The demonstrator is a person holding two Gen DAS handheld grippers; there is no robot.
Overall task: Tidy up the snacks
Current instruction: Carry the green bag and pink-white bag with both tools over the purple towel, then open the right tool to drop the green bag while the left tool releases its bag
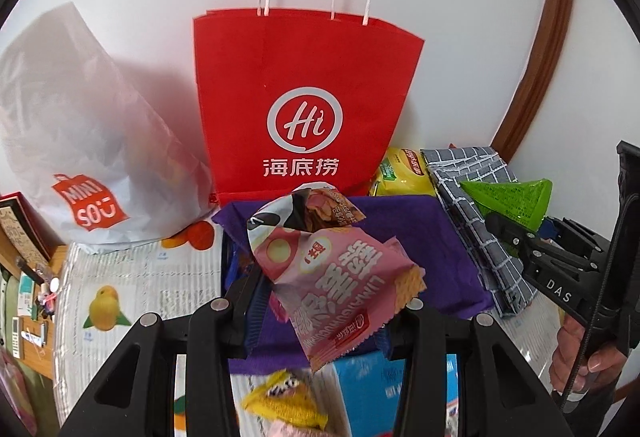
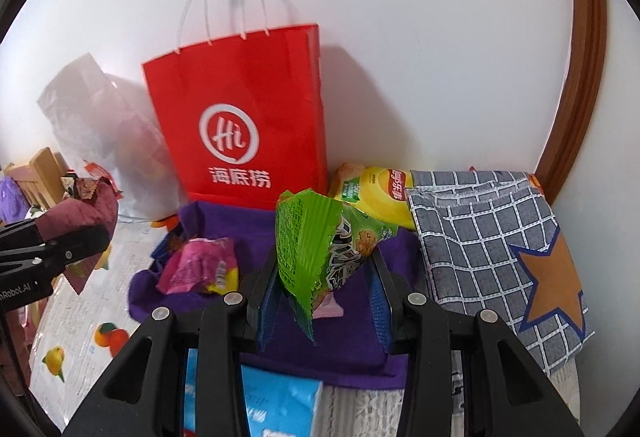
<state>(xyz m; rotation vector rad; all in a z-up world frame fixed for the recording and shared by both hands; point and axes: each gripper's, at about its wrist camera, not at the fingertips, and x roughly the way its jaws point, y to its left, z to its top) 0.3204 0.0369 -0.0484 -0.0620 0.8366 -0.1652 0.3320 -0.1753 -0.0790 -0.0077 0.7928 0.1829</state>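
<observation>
My left gripper (image 1: 320, 301) is shut on a pink wafer packet (image 1: 340, 277), held over a purple fabric bin (image 1: 432, 249). In the right wrist view my right gripper (image 2: 320, 277) is shut on a green snack packet (image 2: 312, 245) above the same purple bin (image 2: 320, 341), where a small magenta packet (image 2: 200, 269) lies. A red paper bag (image 1: 304, 105) stands upright behind the bin against the wall. The right gripper (image 1: 516, 233) with its green packet (image 1: 508, 197) shows at the right of the left wrist view. The left gripper (image 2: 60, 249) shows at the left edge of the right wrist view.
A white plastic bag (image 1: 80, 157) sits left of the red bag. A yellow chips bag (image 2: 376, 193) and a grey checked fabric bin (image 2: 500, 249) with an orange star stand to the right. A blue box (image 2: 280, 405) and a yellow packet (image 1: 280, 397) lie near on the fruit-print tablecloth (image 1: 120, 297).
</observation>
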